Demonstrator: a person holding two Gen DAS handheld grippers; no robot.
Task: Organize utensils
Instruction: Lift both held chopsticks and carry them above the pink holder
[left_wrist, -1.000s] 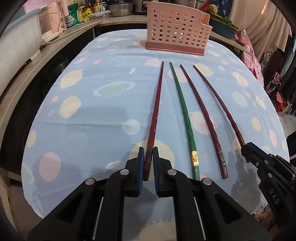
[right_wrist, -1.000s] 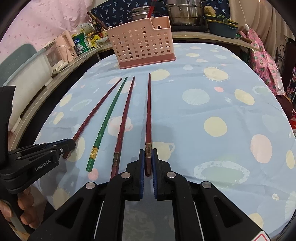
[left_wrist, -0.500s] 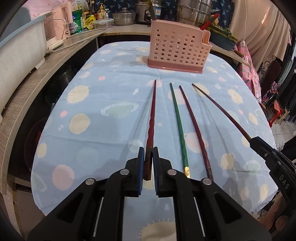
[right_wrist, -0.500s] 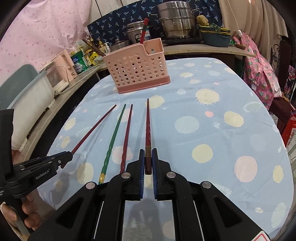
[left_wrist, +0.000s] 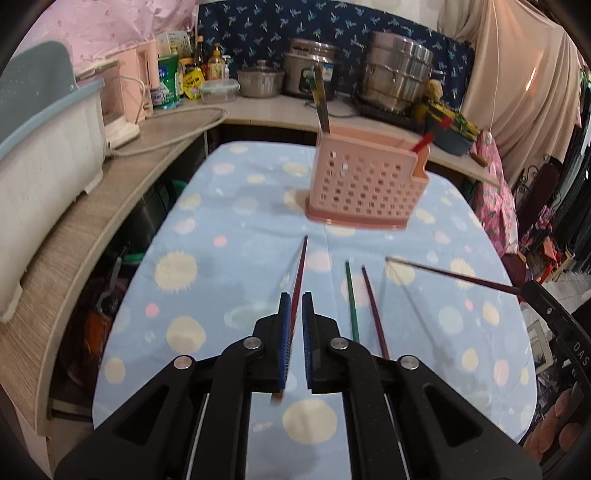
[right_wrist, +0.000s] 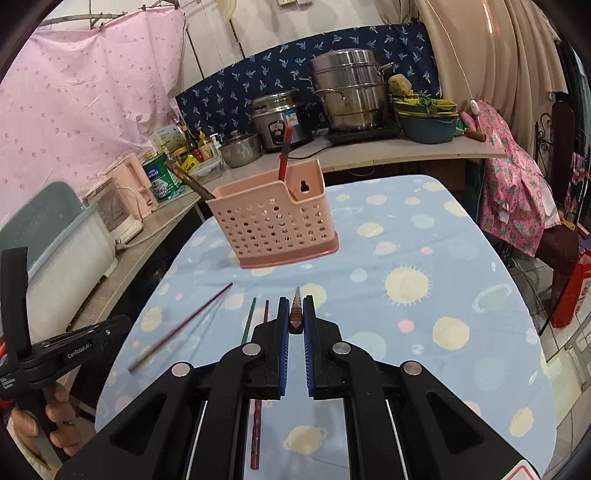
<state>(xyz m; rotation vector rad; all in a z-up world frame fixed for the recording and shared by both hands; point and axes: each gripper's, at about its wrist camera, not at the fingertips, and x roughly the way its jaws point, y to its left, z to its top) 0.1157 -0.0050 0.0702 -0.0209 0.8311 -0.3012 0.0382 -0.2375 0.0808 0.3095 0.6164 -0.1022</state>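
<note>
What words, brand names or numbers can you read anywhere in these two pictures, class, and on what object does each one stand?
"GenRoboAI": white print on the side of the left tool.
"DAS": white letters on the right tool, cut off at the picture's edge.
Green can, bottles and packets on the counter: printing too small to read.
Sticker on the rice cooker: too blurred to read.
</note>
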